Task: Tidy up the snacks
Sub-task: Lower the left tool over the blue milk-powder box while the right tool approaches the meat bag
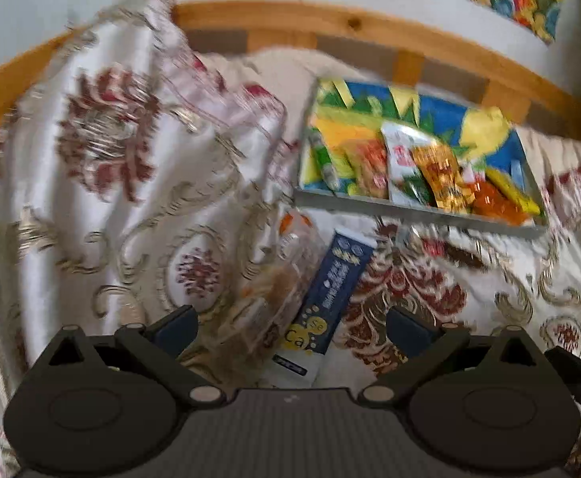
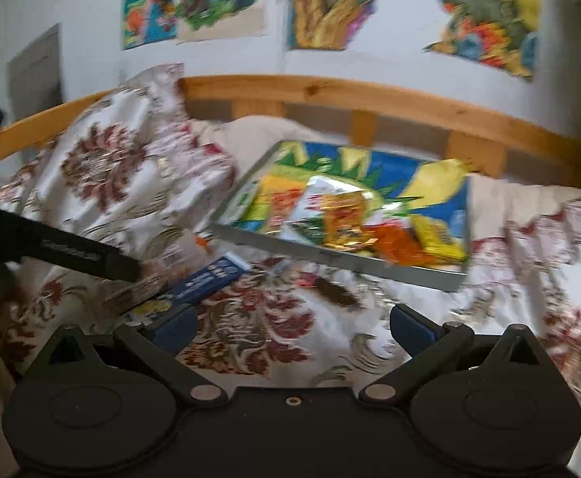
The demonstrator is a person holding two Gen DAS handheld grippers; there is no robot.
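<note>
A shallow grey tray (image 1: 409,210) with a bright blue and yellow lining lies on the bedspread and holds several snack packets (image 1: 429,171). In front of it lie a clear plastic pack of pastry (image 1: 274,286) and a dark blue box (image 1: 336,279), side by side. My left gripper (image 1: 292,328) is open, just short of these two, with the clear pack's near end between its fingers. In the right wrist view the tray (image 2: 330,257) is ahead and the blue box (image 2: 210,279) is at the left. My right gripper (image 2: 292,326) is open over bare bedspread, holding nothing.
A large floral pillow (image 1: 103,151) leans against the wooden bed rail (image 1: 330,24) on the left. Colourful posters (image 2: 194,0) hang on the wall behind. The left gripper's dark body (image 2: 83,255) reaches in from the left of the right wrist view. Both views are blurred.
</note>
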